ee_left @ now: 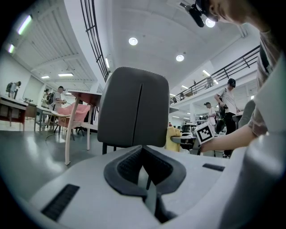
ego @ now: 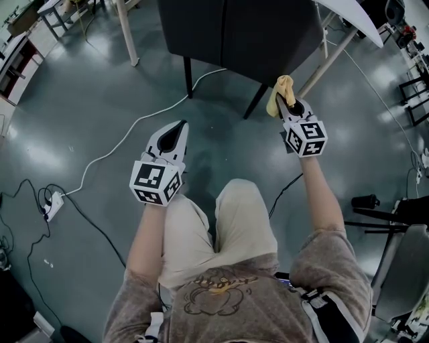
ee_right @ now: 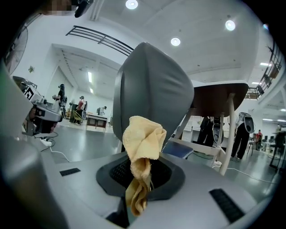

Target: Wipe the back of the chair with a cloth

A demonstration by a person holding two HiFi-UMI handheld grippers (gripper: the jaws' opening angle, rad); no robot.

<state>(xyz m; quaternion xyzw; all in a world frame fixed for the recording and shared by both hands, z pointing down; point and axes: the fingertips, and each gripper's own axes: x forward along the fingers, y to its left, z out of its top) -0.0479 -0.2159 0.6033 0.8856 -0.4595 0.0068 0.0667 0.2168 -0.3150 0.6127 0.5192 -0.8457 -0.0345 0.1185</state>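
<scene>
A dark grey chair (ego: 241,30) stands ahead of me, its back (ee_left: 133,107) facing both grippers and filling much of the right gripper view as the chair back (ee_right: 154,98). My right gripper (ego: 287,102) is shut on a yellow cloth (ego: 280,92), which sticks up bunched from the jaws as the cloth (ee_right: 142,147) just short of the chair back. My left gripper (ego: 177,131) is lower and to the left, a short way from the chair, jaws shut with nothing between them (ee_left: 145,172). The cloth (ee_left: 173,137) shows small at the right in the left gripper view.
A white cable (ego: 131,130) runs across the green-grey floor to a power strip (ego: 52,205) at left. A white table leg (ego: 127,30) stands left of the chair, another table (ego: 348,20) at right. Dark stands (ego: 392,214) crowd the right edge. People work in the distance.
</scene>
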